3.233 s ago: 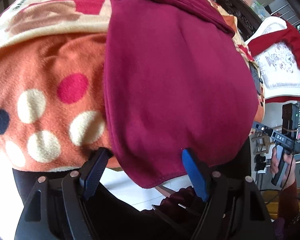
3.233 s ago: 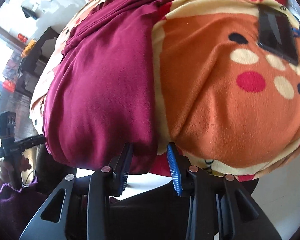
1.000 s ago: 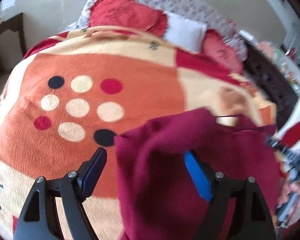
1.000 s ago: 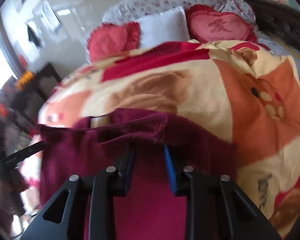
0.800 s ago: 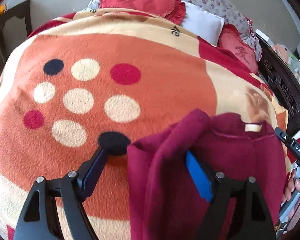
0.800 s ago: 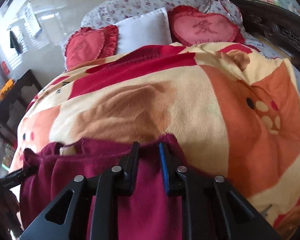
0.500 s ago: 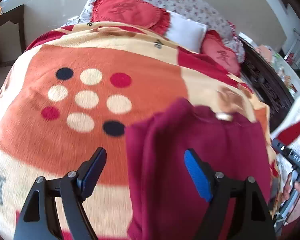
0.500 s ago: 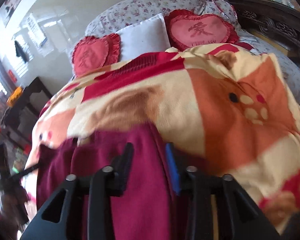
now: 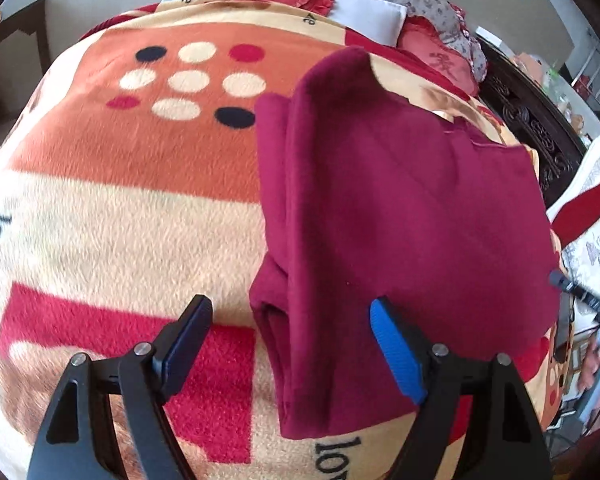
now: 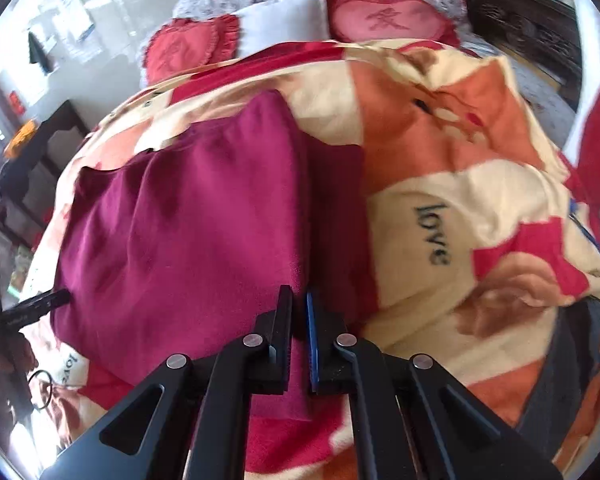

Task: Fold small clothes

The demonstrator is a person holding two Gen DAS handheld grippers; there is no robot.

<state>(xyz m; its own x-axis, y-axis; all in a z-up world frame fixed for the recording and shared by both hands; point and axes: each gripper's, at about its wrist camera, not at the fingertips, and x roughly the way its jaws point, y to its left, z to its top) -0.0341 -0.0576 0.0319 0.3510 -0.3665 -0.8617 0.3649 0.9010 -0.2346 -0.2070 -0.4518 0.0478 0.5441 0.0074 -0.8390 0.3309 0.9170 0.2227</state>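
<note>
A maroon garment [image 9: 400, 216] lies folded in layers on the patterned blanket [image 9: 120, 208] of a bed. My left gripper [image 9: 288, 344] is open, its jaws wide apart over the garment's near left edge, holding nothing. In the right wrist view the same garment [image 10: 188, 224] lies flat, and my right gripper [image 10: 299, 320] is shut on its near right edge, with cloth pinched between the jaws.
Red heart cushions [image 10: 384, 20] and a white pillow [image 10: 284, 24] lie at the head of the bed. A dark carved bed frame [image 9: 536, 128] runs along the right. A white and red garment [image 9: 592, 216] lies at the far right. A dark phone [image 10: 572, 352] rests on the blanket.
The garment was lifted and carried up the bed, then laid down folded over itself. My left gripper has let go and drawn back; my right gripper has closed tighter on the edge.
</note>
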